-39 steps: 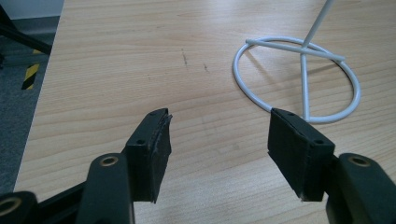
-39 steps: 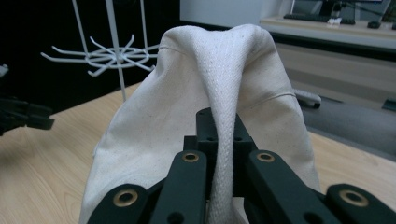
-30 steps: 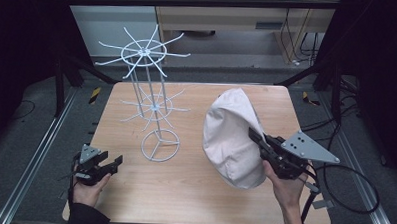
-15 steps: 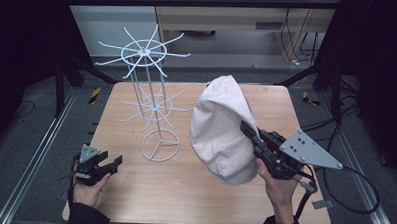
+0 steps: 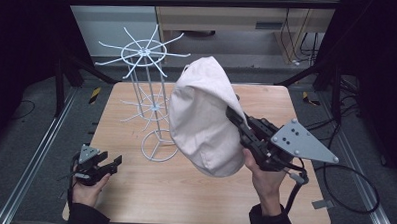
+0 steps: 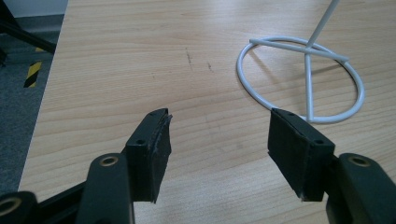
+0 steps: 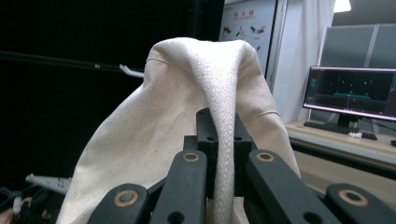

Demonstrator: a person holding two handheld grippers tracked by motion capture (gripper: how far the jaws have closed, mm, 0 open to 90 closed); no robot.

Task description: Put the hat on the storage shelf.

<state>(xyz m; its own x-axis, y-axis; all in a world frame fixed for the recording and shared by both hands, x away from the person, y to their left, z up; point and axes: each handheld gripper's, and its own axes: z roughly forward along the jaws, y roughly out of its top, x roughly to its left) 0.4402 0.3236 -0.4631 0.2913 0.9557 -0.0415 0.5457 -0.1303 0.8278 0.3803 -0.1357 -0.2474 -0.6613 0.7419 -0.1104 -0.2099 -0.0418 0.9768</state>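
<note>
A cream cloth hat (image 5: 203,122) hangs in the air over the middle of the wooden table (image 5: 133,200). My right gripper (image 5: 235,117) is shut on a fold of its fabric; in the right gripper view the cloth hat (image 7: 187,121) drapes over the pinching jaws of the right gripper (image 7: 219,135). A white wire stand (image 5: 147,90) with radiating prongs rises just left of the hat. At the table's front left, my left gripper (image 5: 112,161) rests low, open and holding nothing. Ahead of the open left gripper (image 6: 217,140), the stand's ring base (image 6: 303,79) lies on the wood.
A cable (image 5: 344,182) trails from the right gripper over the table's right edge. Metal rails (image 5: 35,151) run along both sides of the table. A cabinet (image 5: 240,18) stands behind it. A monitor (image 7: 355,93) glows in the right gripper view.
My right gripper has lifted the hat up and to the left, closer to the wire stand. The left gripper has stayed where it was.
</note>
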